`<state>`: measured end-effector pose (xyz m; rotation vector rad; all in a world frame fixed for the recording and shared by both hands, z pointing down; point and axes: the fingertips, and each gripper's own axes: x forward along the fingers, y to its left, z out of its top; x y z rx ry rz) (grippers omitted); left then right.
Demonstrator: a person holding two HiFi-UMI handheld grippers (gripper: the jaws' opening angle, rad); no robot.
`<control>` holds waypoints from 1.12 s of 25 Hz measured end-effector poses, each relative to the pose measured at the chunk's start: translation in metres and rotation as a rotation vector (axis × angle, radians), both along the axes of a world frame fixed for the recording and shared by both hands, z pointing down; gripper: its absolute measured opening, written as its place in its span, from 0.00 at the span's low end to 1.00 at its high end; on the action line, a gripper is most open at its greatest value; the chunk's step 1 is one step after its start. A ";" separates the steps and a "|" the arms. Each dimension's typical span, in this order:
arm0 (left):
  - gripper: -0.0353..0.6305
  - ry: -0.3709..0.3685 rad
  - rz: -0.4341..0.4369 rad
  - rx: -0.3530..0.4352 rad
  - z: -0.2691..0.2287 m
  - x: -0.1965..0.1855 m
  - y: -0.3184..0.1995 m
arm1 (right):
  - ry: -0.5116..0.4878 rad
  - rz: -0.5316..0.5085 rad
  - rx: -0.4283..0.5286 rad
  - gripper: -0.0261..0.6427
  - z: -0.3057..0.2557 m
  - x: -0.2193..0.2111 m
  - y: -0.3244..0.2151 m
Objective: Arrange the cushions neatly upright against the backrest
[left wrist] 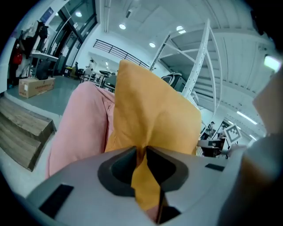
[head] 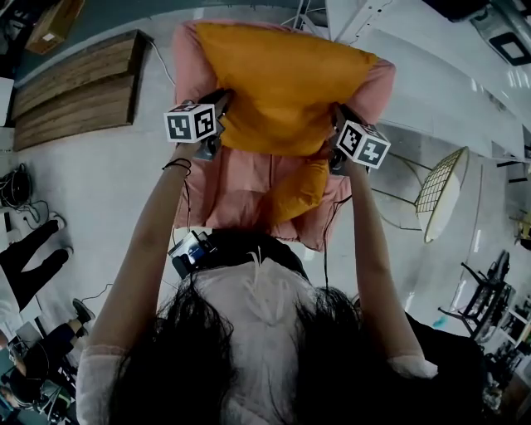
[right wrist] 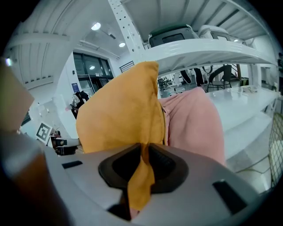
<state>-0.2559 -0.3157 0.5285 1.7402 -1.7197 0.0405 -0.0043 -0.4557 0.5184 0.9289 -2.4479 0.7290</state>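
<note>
A large orange cushion stands upright against the backrest of a pink armchair. My left gripper is shut on its lower left corner, and my right gripper is shut on its lower right corner. In the left gripper view a fold of orange cushion fabric is pinched at the left gripper. The right gripper view shows the same: cushion fabric runs down through the right gripper. A second, smaller orange cushion lies tilted on the seat below.
Wooden steps lie on the floor left of the armchair, with a cardboard box behind them. White shelving and a wire-frame chair stand on the right. Someone's legs are at the far left.
</note>
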 end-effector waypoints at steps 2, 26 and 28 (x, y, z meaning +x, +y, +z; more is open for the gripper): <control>0.21 -0.025 0.008 -0.002 -0.008 -0.002 0.013 | 0.031 0.006 0.021 0.13 -0.004 0.007 0.002; 0.22 0.046 0.273 0.047 0.014 0.080 0.190 | 0.209 -0.109 0.004 0.32 0.009 0.070 0.203; 0.22 0.067 0.284 0.033 0.028 0.089 0.200 | 0.241 -0.119 -0.020 0.32 0.024 0.076 0.220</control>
